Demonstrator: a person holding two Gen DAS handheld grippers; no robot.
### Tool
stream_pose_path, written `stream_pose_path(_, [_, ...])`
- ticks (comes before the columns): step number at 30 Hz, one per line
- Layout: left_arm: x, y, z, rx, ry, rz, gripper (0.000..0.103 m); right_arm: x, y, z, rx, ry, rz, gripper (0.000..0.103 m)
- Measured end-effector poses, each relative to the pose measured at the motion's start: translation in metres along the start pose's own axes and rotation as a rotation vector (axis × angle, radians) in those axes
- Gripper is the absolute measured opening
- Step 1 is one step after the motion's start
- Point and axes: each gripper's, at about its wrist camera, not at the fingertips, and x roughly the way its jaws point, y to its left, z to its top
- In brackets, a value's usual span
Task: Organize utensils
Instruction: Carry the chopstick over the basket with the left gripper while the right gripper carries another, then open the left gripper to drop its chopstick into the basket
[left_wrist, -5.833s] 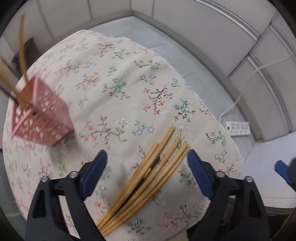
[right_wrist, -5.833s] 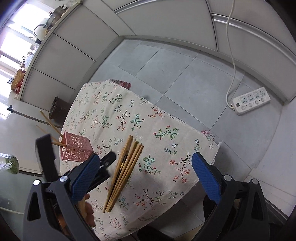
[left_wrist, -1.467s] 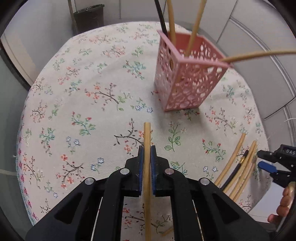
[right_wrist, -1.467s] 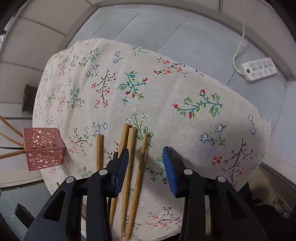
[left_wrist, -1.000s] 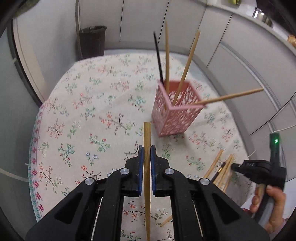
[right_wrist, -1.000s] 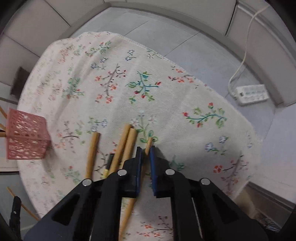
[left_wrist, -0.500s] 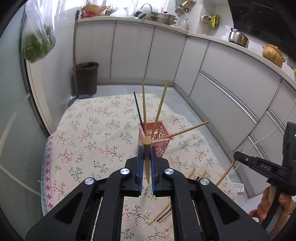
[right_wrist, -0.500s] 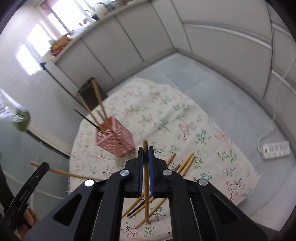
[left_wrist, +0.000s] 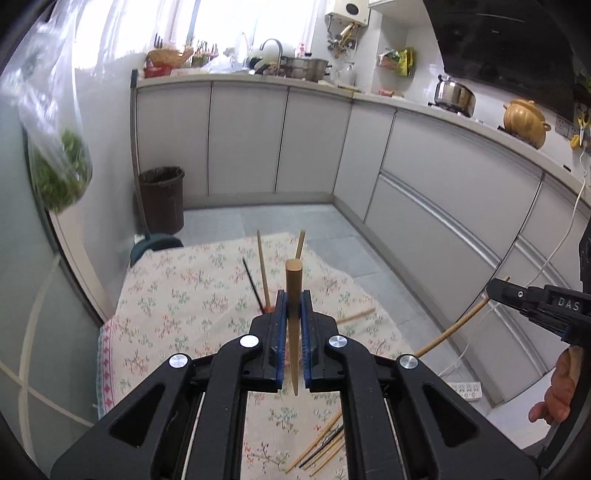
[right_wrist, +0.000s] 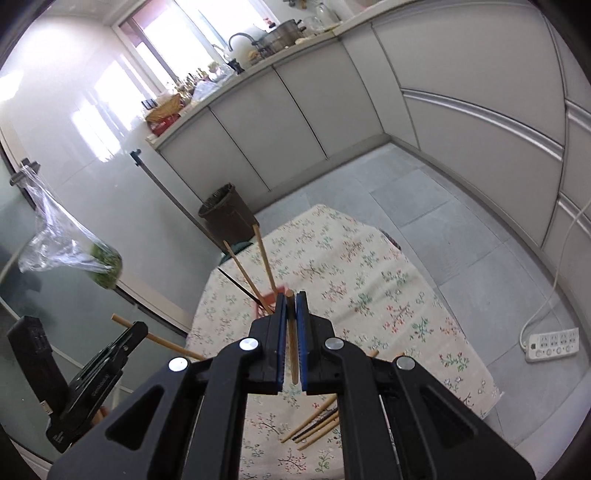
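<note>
My left gripper (left_wrist: 293, 294) is shut on a wooden chopstick (left_wrist: 294, 269) that stands upright between its blue pads, high above the table. My right gripper (right_wrist: 291, 297) is shut on a second wooden chopstick (right_wrist: 294, 354), also held high. The pink lattice holder (right_wrist: 271, 296) sits on the floral tablecloth (right_wrist: 369, 277), mostly hidden behind the fingers, with two wooden chopsticks (right_wrist: 264, 258) and a black one (right_wrist: 240, 286) leaning out of it. Several loose chopsticks (right_wrist: 314, 424) lie near the table's front edge. In the left wrist view the right gripper (left_wrist: 491, 286) shows with its chopstick (left_wrist: 454, 328).
A dark waste bin (right_wrist: 225, 214) stands on the floor behind the table. A plastic bag of greens (right_wrist: 99, 264) hangs at the left. Grey cabinets (left_wrist: 443, 192) line the room. A white power strip (right_wrist: 552, 345) lies on the floor at the right.
Both grippers have risen well above the table, each keeping its chopstick. The right one lifted its chopstick off the cloth. Both views now tilt up toward the kitchen.
</note>
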Motion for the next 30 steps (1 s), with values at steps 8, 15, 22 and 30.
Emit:
stream_pose_path(8, [0.025, -0.005, 0.051, 0.000, -0.070, 0.040, 0.006, -0.026, 0.018, 0.043, -0.025, -0.060, 0.085, 0.006])
stream_pose_path(15, [0.095, 0.008, 0.041, -0.010, 0.017, 0.085, 0.007, -0.009, 0.027, 0.060, -0.036, -0.071, 0.107, 0.006])
stream_pose_path(22, [0.088, 0.033, 0.015, -0.111, -0.021, 0.067, 0.037, 0.022, 0.036, 0.067, -0.050, -0.066, 0.084, 0.006])
stream_pose_path(30, [0.042, 0.066, 0.014, -0.229, -0.080, 0.106, 0.050, 0.057, 0.056, 0.073, -0.105, -0.075, 0.037, 0.006])
